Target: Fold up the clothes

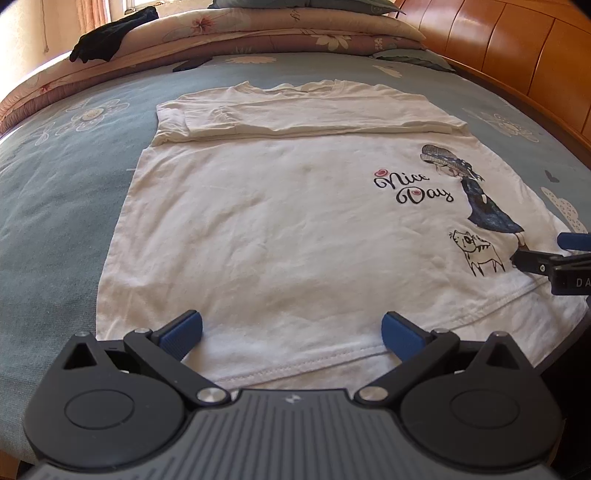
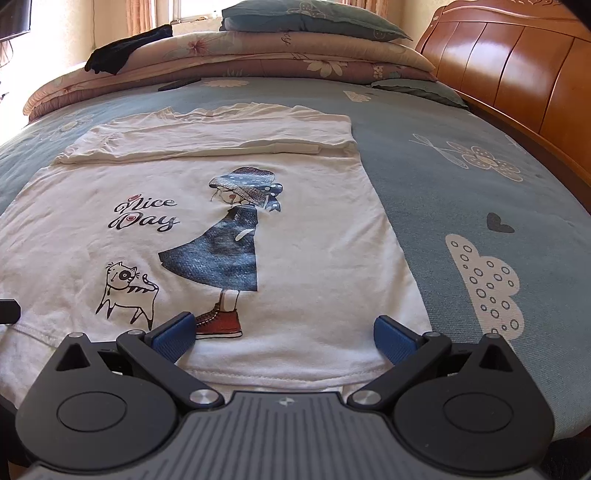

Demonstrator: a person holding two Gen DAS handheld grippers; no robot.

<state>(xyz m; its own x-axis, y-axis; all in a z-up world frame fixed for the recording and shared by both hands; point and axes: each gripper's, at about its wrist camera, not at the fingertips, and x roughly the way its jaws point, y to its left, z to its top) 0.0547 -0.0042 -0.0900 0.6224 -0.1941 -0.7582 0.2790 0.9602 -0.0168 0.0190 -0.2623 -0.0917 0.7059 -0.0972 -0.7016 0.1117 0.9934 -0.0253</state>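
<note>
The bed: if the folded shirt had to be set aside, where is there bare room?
Bare blue sheet lies right of the white T-shirt, toward the wooden headboard, and left of it. The far side is crowded: stacked quilts, a pillow, a black garment.

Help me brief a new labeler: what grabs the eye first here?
A white T-shirt lies flat on the blue floral bed, its far edge folded over, printed with a girl in a blue dress. Both grippers, left and right, sit at its near hem, jaws open.
</note>
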